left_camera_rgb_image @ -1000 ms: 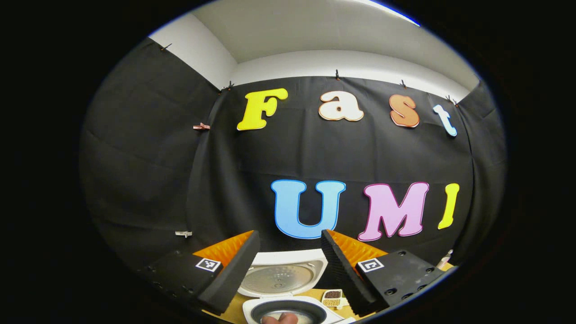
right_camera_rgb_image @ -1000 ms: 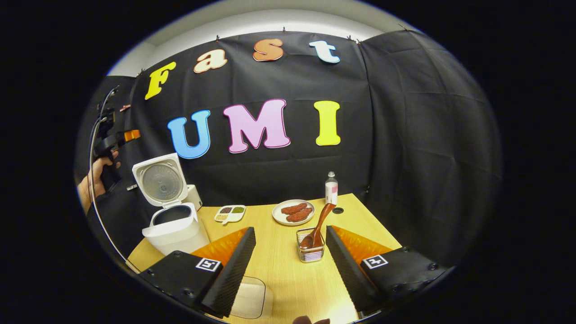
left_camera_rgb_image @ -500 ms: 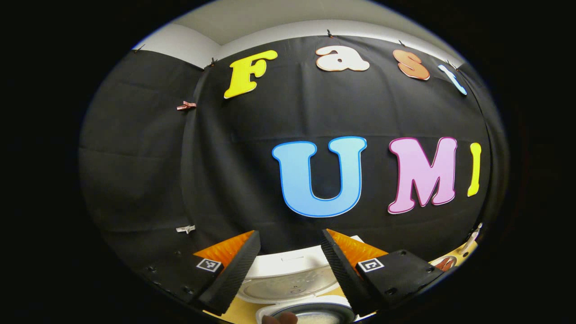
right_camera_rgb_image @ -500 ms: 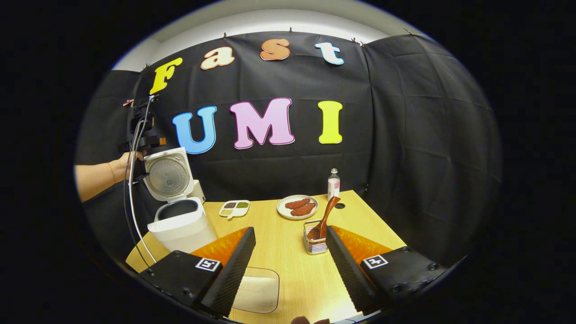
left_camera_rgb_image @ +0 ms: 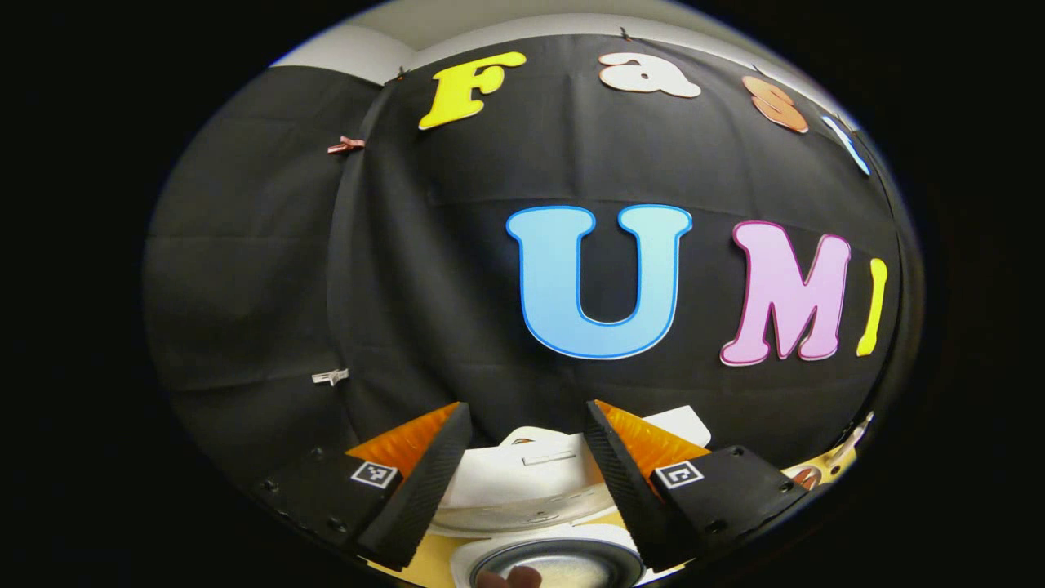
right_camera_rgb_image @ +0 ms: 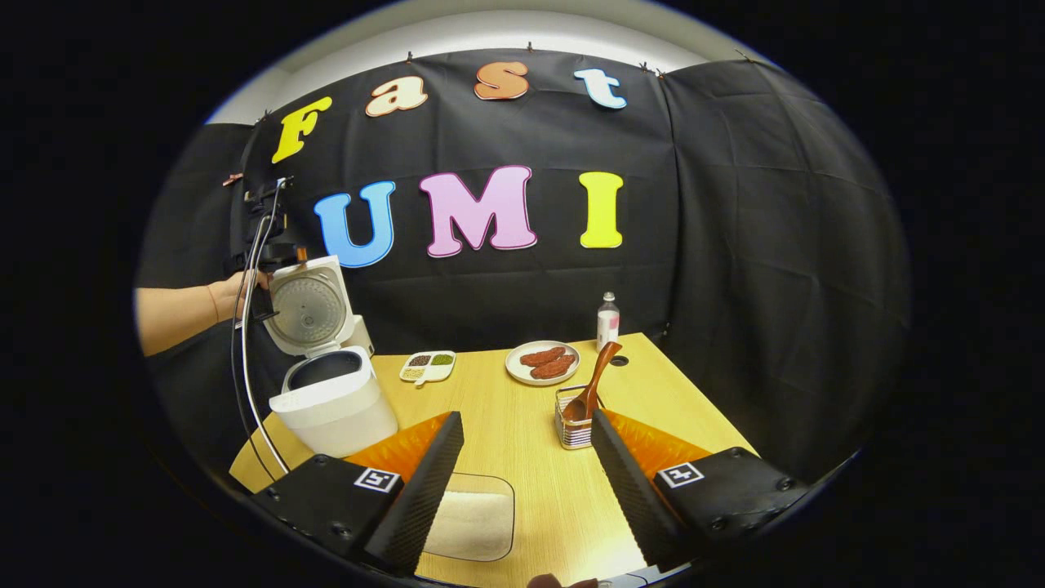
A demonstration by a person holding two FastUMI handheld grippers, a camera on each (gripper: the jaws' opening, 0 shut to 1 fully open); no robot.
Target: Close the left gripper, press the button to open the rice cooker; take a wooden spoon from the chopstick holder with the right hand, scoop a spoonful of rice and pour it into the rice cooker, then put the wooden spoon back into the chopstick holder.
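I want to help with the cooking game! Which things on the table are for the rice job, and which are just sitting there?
For the job:
rice cooker, lid open
wooden spoon
chopstick holder, holding the spoon
tray of rice

Just sitting there:
plate of sausages
bottle
small dish of beans

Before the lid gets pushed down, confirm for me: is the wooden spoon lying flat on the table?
No: the wooden spoon stands tilted in the wire holder on the table, handle pointing up.

Open rice cooker (right_camera_rgb_image: pixel 326 392) at left, wooden spoon (right_camera_rgb_image: pixel 592 388) in holder (right_camera_rgb_image: pixel 574 425), claw (right_camera_rgb_image: pixel 522 482) apparently empty
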